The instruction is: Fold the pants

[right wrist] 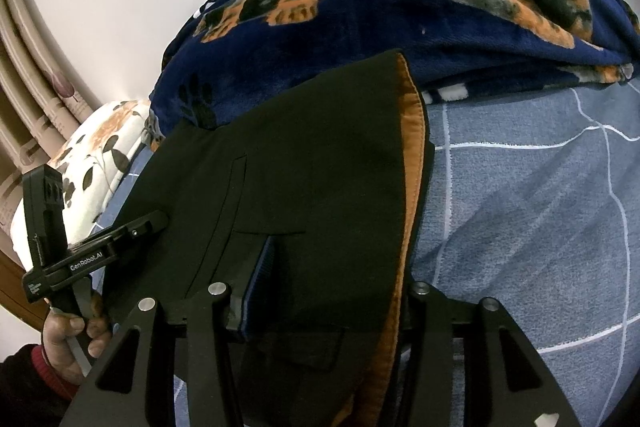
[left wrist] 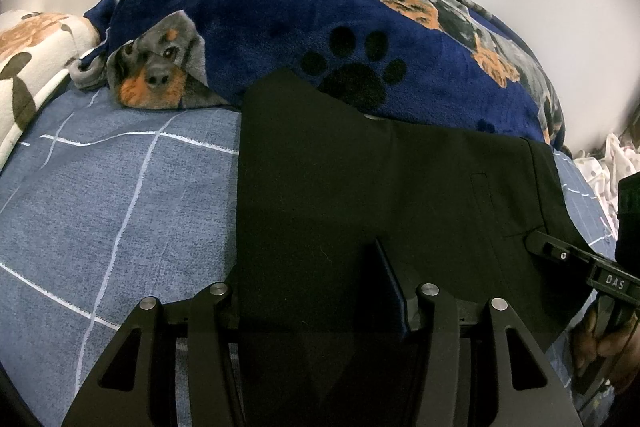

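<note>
You had both tools on the near edge of the pants (left wrist: 360, 187), which lay on the bed (left wrist: 100, 207) with their far end riding up on the blanket (left wrist: 260, 27). The left tool (left wrist: 316, 291) straddled the black cloth; one finger (left wrist: 390, 283) showed, the other was hidden under the fabric, so a pinch appeared likely but contact of the pads could not be confirmed. The right tool (right wrist: 324, 291) was opening, with the pants between its fingers, beside the orange lining (right wrist: 412, 187) exposed along the right edge. The step in hand was judged to be a fold being set down or an edge being taken up; which of the two could not be told. The next move would call for keeping both corners level and the layers aligned, so the lining did not show. The near portion of the pants was cut off behind the tool bodies. Black cloth against black fingers made the edges hard to read. A hand (right wrist: 76, 339) on the left tool's grip was partly visible.
</note>
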Available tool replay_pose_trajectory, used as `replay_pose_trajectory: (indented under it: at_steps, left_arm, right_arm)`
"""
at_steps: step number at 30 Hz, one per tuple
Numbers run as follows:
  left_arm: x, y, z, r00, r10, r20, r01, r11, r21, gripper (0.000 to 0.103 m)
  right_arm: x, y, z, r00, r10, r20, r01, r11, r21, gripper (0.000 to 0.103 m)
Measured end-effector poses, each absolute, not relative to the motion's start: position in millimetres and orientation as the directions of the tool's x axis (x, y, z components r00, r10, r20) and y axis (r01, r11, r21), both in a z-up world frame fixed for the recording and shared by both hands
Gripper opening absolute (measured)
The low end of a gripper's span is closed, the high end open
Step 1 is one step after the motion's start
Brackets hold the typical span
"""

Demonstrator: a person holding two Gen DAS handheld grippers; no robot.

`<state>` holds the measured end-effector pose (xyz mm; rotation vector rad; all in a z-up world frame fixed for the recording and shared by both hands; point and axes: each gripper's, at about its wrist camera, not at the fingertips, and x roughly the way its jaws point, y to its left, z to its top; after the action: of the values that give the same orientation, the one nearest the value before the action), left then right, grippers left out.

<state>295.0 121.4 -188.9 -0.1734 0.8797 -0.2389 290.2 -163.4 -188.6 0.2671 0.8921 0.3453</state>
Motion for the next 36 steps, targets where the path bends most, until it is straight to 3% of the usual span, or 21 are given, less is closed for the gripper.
replay_pose_trajectory:
  at_steps: [36]
  left_arm:
    - [294.2, 121.8, -188.5, 0.619, -0.262, -0.74, 0.129, 0.964, -0.232, 0.056]
  right_arm:
    - [289.3, -156.3, -190.0, 0.579, 0.393, -0.714, -0.198, 0.918, 0.344, 0.05]
